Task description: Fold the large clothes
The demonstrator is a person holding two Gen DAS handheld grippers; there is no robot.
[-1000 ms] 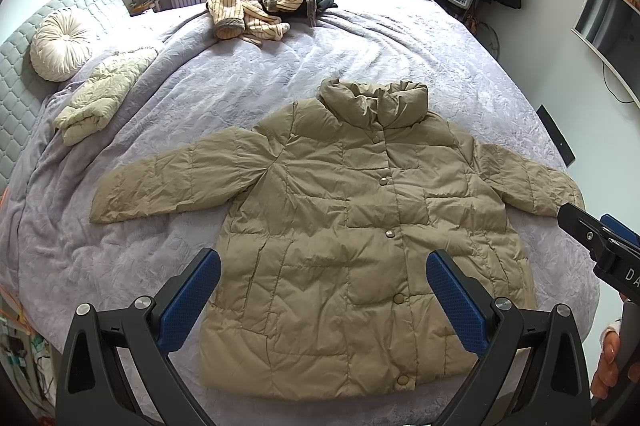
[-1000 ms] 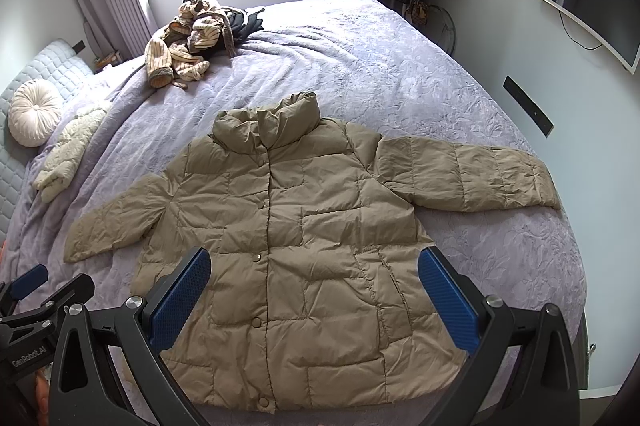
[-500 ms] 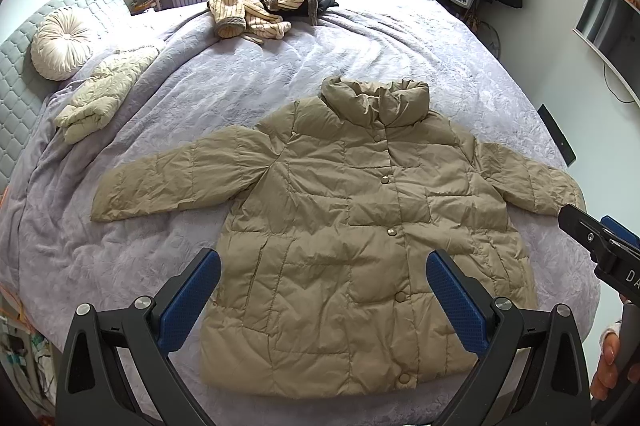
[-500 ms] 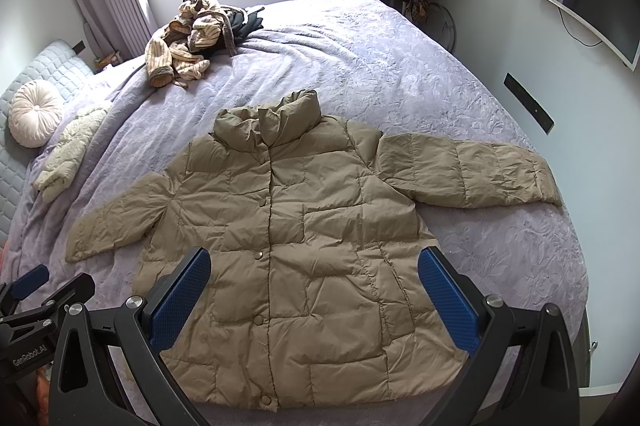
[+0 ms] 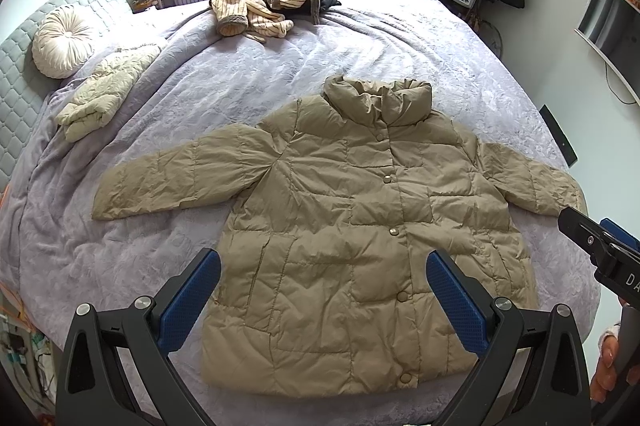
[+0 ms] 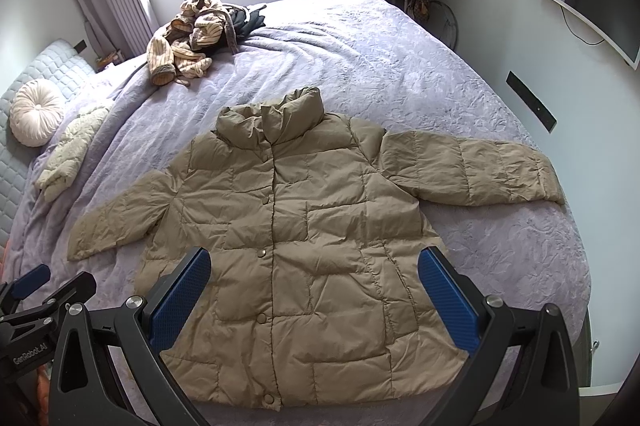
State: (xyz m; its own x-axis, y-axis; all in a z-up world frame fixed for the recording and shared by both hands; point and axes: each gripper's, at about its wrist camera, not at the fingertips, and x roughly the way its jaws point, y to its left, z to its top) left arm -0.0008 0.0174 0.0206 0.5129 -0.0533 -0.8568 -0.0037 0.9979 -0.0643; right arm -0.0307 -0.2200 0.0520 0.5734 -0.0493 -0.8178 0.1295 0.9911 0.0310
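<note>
Khaki puffer jacket (image 5: 360, 226) lay flat and face up on the bed (image 5: 400, 58), snaps closed down the front, collar pointing toward the window, both sleeves spread out to the sides; hem sat near the bed's near edge.

Left claw (image 5: 324, 302) hovered above the jacket's lower half, tilted down toward it; blue pads (image 5: 188, 300) were spread wide apart, nothing between them, not touching the fabric; in its view the left pad sat over the jacket's left hem side and the right pad over the right hem side.

Right claw (image 6: 314, 300) was in a matching pose, also raised over the lower half of the jacket (image 6: 288, 246), fingers wide apart and holding nothing; blue pads (image 6: 446, 300) framed the hem region.

The two claws were side by side; the right claw's tip showed at the right edge of the left wrist view just beside the jacket's right cuff, with a person's fingers (image 5: 608, 366) gripping its handle below; the left claw's tip showed at the lower left of the right wrist view.

Elsewhere on the bed: a heap of striped clothes (image 5: 260, 2) at the far end near the window, a folded cream jacket (image 5: 104, 94) at the left, a round cushion (image 5: 60, 42) against the headboard; well apart from the khaki jacket.
</note>
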